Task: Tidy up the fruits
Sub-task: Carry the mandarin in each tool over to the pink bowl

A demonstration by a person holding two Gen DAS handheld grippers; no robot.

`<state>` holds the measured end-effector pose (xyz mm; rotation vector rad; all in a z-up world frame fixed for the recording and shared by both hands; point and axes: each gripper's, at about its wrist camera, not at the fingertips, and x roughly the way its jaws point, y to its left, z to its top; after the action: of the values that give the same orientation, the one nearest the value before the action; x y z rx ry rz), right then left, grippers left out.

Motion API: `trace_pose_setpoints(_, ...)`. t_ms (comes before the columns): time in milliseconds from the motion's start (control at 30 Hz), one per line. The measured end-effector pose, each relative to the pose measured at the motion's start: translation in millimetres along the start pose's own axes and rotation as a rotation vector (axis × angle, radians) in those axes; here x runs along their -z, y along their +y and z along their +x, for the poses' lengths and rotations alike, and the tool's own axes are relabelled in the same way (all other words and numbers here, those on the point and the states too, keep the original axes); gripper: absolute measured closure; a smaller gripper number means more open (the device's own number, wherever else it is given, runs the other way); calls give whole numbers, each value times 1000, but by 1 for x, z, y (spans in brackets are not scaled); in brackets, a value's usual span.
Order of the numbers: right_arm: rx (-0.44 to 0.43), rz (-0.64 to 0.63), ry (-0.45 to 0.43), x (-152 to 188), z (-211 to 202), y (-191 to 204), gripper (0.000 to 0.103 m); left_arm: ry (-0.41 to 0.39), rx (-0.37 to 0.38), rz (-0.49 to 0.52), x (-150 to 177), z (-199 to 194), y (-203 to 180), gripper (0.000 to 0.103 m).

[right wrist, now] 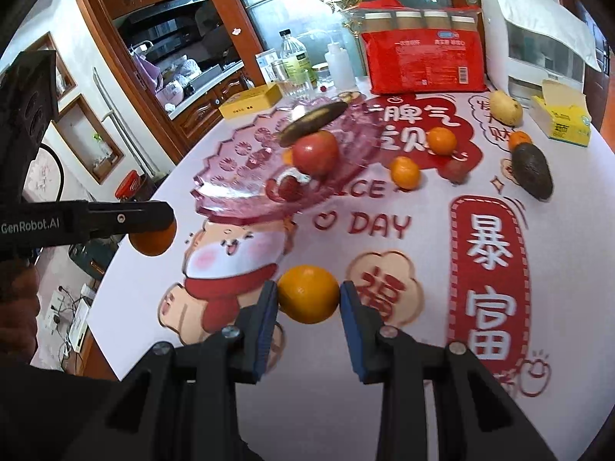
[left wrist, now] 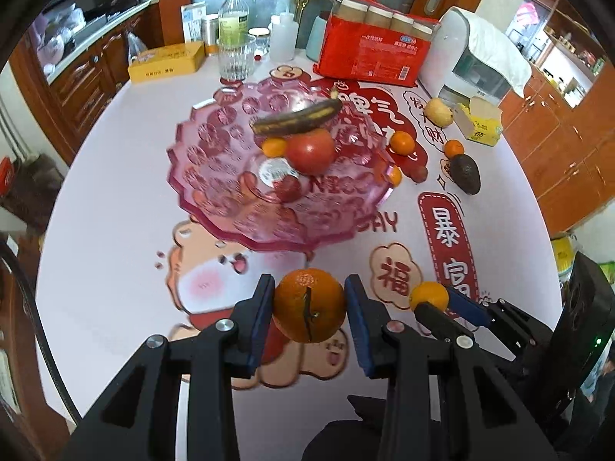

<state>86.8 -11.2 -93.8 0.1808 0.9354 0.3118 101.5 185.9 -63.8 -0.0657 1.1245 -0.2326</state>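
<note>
My left gripper (left wrist: pixel 309 309) is shut on a dark orange tangerine (left wrist: pixel 309 310), held above the table just in front of the pink glass fruit bowl (left wrist: pixel 215 176). My right gripper (right wrist: pixel 308 299) is shut on a smaller bright orange (right wrist: pixel 308 294); it also shows in the left wrist view (left wrist: pixel 429 296). The bowl (right wrist: pixel 238 157) holds a dark banana (left wrist: pixel 298 117), a red apple (left wrist: pixel 310 150), a small orange (left wrist: pixel 275 146) and a red fruit (left wrist: pixel 287 188). Loose on the table lie small oranges (right wrist: pixel 442 140) (right wrist: pixel 404 172), an avocado (right wrist: pixel 532 171) and a pear (right wrist: pixel 505 107).
At the table's far edge stand a red cup package (left wrist: pixel 378 53), a glass (left wrist: pixel 235 57), bottles (left wrist: pixel 232 15), a yellow box (left wrist: pixel 165 62), a white appliance (left wrist: pixel 480 53) and a yellow carton (left wrist: pixel 478 121). Wooden cabinets surround the round table.
</note>
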Motion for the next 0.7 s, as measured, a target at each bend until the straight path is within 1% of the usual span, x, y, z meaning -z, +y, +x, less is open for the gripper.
trace_pose_setpoints(167, 12, 17, -21, -10, 11, 25, 70, -4, 5, 41, -13, -3, 26, 67)
trace_pose_setpoints(467, 49, 69, -79, -35, 30, 50, 70, 3, -4, 104, -39, 7, 72, 67)
trace_pose_setpoints(700, 94, 65, -81, -55, 44, 65, 70, -6, 1, 111, -59, 14, 94, 67)
